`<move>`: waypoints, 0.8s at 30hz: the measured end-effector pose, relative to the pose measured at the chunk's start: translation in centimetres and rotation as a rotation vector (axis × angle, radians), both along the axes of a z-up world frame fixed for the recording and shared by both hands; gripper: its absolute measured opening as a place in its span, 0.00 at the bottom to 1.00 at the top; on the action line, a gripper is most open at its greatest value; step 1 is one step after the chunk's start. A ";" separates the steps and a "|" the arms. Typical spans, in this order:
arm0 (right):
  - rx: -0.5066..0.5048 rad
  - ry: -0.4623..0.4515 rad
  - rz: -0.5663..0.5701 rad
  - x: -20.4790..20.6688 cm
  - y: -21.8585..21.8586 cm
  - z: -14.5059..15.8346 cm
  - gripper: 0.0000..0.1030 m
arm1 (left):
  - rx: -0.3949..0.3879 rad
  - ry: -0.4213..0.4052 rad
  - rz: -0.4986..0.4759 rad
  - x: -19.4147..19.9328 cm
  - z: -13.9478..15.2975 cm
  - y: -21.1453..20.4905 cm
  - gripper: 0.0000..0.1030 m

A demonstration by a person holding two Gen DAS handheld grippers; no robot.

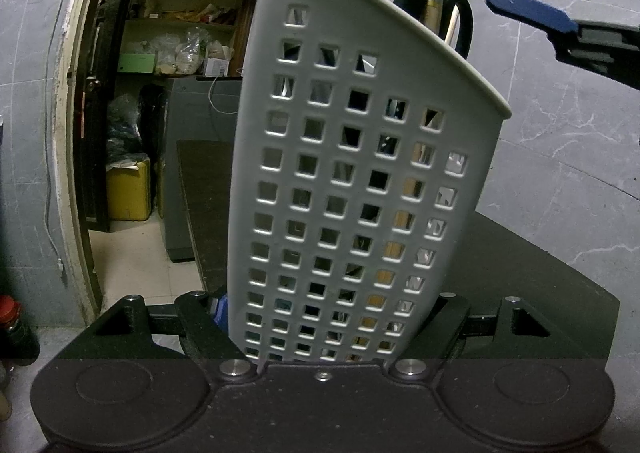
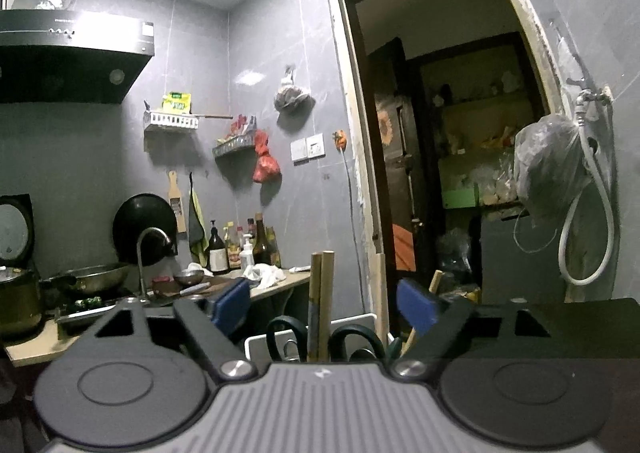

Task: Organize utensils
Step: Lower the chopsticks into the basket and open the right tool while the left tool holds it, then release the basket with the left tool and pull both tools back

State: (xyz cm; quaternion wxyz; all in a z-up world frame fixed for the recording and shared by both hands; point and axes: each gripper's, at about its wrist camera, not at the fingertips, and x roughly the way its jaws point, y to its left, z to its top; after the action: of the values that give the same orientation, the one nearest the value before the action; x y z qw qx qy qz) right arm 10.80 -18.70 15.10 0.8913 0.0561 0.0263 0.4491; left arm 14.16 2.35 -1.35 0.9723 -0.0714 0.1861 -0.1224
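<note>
Left gripper [image 1: 332,313] jaws clamping white perforated holder [image 1: 352,181], standing on dark table [image 1: 552,293]. Right gripper [image 2: 324,303] jaws wide, hovering over chopsticks [image 2: 322,301] and scissors [image 2: 356,337]; only right view showing doorway [image 2: 448,157] room beyond.

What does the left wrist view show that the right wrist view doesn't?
Only the left wrist view shows the white holder's perforated wall, clamped in the left gripper, and the dark tabletop. Only the right wrist view shows the range hood, the bottles and the open right gripper. Both show the scissors and the doorway.
</note>
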 end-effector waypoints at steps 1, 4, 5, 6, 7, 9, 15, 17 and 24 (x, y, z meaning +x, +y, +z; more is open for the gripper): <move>0.005 -0.002 -0.007 -0.1 -0.2 -0.1 0.88 | -0.001 0.000 0.000 0.0 0.0 0.0 0.77; 0.032 -0.004 -0.028 -0.4 -0.7 -0.4 0.96 | -0.001 0.000 0.000 0.0 0.0 -0.1 0.77; 0.044 -0.004 -0.034 -0.4 -0.9 -0.5 0.98 | -0.001 0.000 -0.001 0.0 0.0 -0.1 0.77; 0.051 -0.003 -0.040 -0.6 -1.0 -0.6 1.00 | -0.001 0.000 -0.001 0.0 0.0 -0.1 0.77; 0.059 -0.003 -0.047 -0.7 -1.2 -0.7 1.00 | -0.003 0.000 -0.001 0.0 0.0 -0.1 0.77; 0.069 -0.003 -0.065 -0.9 -1.4 -0.9 1.00 | -0.009 -0.001 0.000 0.0 0.0 0.0 0.79; 0.092 -0.005 -0.152 -1.9 -1.9 -2.1 1.00 | -0.054 -0.009 0.003 -0.4 0.1 1.1 0.86; 0.107 -0.013 -0.187 -2.5 -2.1 -2.8 1.00 | -0.062 -0.015 0.004 -0.6 0.2 1.4 0.88; 0.129 0.004 -0.268 -3.7 -2.8 -5.1 1.00 | -0.072 -0.046 0.033 -1.8 0.8 1.7 0.99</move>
State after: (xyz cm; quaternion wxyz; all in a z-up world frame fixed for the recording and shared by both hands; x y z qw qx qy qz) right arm 7.08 -21.55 9.96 0.9379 0.1169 -0.0087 0.3266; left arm 12.37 4.03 -0.54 0.9749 -0.1067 0.1580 -0.1148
